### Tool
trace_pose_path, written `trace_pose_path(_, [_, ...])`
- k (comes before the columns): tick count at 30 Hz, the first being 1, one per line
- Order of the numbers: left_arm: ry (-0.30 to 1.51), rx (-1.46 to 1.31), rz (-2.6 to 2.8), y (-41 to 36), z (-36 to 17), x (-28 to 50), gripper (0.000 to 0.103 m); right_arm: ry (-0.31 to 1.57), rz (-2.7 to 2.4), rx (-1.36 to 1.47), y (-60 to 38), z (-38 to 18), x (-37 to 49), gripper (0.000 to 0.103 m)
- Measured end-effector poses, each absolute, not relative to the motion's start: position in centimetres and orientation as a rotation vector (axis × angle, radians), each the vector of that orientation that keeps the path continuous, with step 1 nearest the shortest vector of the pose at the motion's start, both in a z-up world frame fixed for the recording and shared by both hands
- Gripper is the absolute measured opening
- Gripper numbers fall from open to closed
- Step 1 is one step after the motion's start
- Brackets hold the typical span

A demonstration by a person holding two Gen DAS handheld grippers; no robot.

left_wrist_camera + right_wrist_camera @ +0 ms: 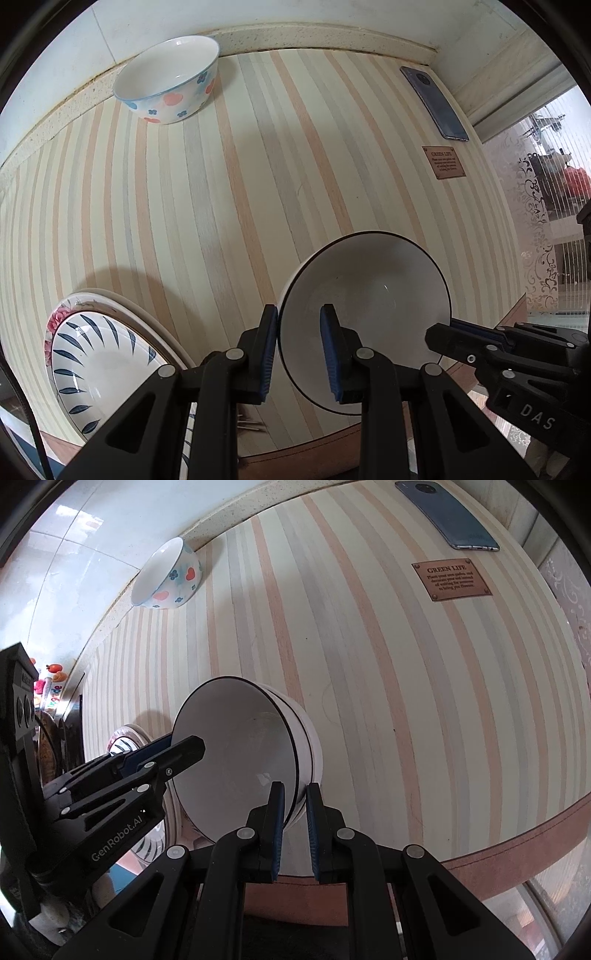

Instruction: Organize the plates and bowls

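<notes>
Striped counter (229, 206): both hand-held grippers, left (299, 347) and right (295, 823), clench my white bowl's (369, 310) rim; plates (92, 354) stacked, flowered bowl (170, 81) left.

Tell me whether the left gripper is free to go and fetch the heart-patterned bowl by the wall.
Probably not yet. The left gripper is shut on the rim of the white black-rimmed bowl, which the right gripper also clamps. The striped mat up to the heart-patterned bowl lies bare.

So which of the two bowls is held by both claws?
The plain white bowl with a dark rim, near the table's front edge. The flowered bowl stands untouched by the wall.
</notes>
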State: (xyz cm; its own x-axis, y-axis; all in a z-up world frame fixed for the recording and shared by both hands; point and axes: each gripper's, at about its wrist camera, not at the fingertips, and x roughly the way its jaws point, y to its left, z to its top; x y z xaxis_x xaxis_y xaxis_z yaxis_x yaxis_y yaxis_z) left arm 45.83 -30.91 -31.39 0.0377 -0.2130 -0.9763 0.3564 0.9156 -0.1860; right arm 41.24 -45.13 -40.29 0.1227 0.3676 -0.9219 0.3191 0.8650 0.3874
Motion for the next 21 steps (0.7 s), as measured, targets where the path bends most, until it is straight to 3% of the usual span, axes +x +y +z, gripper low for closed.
trace_pose_path(15, [1.39,-0.026,-0.348,-26.2,-26.2,50.3,0.025,1.383,0.094,0.603,-47.0,-34.7,44.3,0.014])
trace_pose_path(17, [1.367,-0.057,-0.285,-24.5,-26.0,53.2,0.025,1.354,0.13,0.621,-47.0,-33.8,46.6,0.02])
trace_pose_path(18, [1.36,-0.071,-0.253,-23.7,-26.1,54.6,0.025,1.345,0.138,0.624,-47.0,-33.6,47.6,0.033])
trace_pose_path(20, [1.349,-0.1,-0.192,-22.1,-26.7,57.9,0.025,1.321,0.149,0.623,-46.5,-33.4,50.0,0.045])
trace_pose_path(21, [1.347,-0.108,-0.17,-21.5,-27.1,59.1,0.025,1.303,0.165,0.619,-46.1,-33.4,51.6,0.045])
